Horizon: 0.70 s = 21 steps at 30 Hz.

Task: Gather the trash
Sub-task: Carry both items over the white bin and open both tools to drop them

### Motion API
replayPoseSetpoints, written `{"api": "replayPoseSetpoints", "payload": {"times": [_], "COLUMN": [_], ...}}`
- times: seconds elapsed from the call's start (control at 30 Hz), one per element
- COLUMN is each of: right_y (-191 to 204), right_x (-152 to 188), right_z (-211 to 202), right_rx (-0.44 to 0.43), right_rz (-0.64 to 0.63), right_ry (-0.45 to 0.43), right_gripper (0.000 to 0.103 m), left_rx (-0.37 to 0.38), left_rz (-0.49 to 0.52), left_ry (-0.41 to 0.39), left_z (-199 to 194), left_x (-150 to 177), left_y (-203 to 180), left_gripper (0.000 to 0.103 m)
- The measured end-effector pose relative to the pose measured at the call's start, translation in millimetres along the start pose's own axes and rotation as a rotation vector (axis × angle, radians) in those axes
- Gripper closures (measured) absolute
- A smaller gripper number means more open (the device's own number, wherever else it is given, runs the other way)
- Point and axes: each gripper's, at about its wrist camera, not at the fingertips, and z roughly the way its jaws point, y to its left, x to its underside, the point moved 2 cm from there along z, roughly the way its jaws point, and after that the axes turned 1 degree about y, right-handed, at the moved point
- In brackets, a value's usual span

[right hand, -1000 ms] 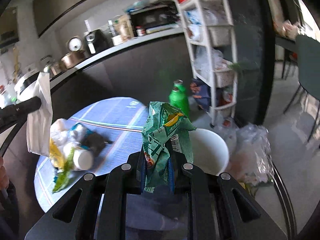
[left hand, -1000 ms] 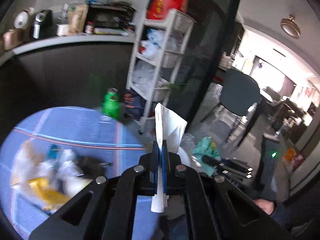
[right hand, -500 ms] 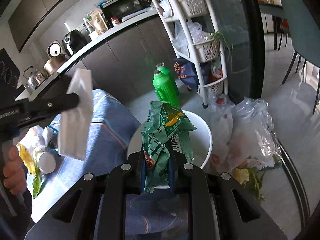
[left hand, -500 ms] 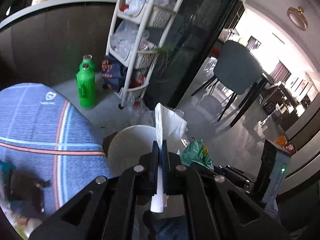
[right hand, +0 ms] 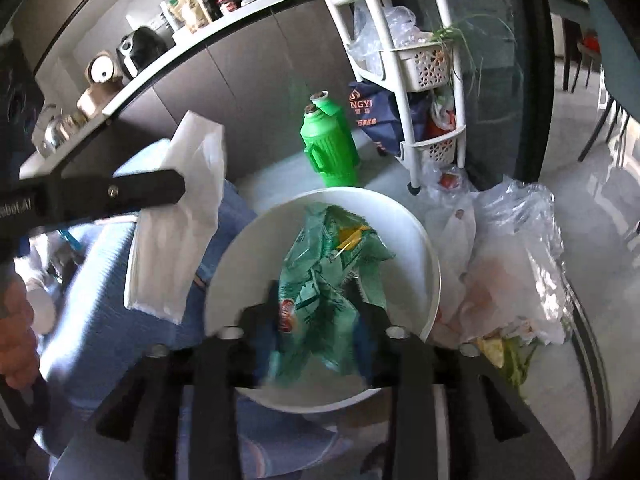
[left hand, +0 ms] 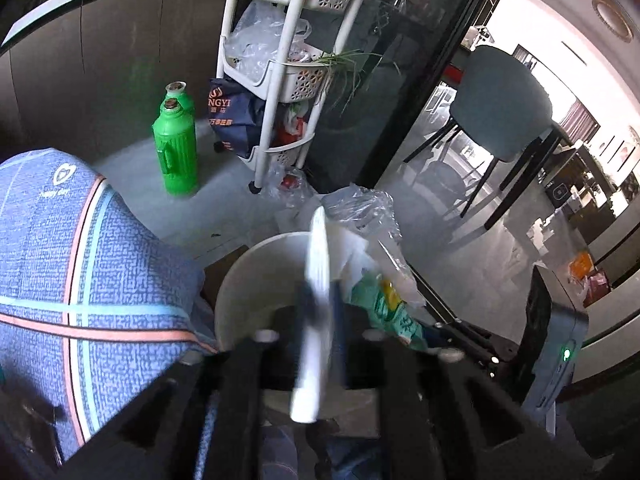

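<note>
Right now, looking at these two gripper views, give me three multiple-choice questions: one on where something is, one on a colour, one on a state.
1. Where is the green snack wrapper?
A. on the shelf rack
B. over the white bin
C. on the counter

2. What colour are the two jugs on the floor?
A. red
B. green
C. yellow

3. How do the right gripper's jaws stand?
A. apart, wrapper loose between them
B. clamped shut, empty
C. out of view

Answers: 1 B, the wrapper hangs inside the bin's rim; 2 B, both jugs are bright green; 3 A, the jaws have just been opening and gaps flank the wrapper.

"NGYI" on navy bag, "happy day" on blue tablecloth
</note>
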Motion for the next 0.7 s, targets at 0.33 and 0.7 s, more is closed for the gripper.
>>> {"api": "replayPoseSetpoints", "payload": {"times": [0.33, 0.7], "right_y": [11, 68], "right_x": [8, 6], "right_z": [-38, -96], "right_rx": [-0.012, -0.013], "right_rz": [-0.096, -0.182], "right_ry": [-0.088, -0.13], "right_gripper": [0.009, 0.009], "left_rx": [-0.027, -0.132], "left_rz": [-0.031, -0.104], "left_ry": [-0.185, -0.265], "left_z": [-48, -142], "left_x": [-6, 31], "left_y": [-1, -5], "left_gripper": [0.004, 0.004]}}
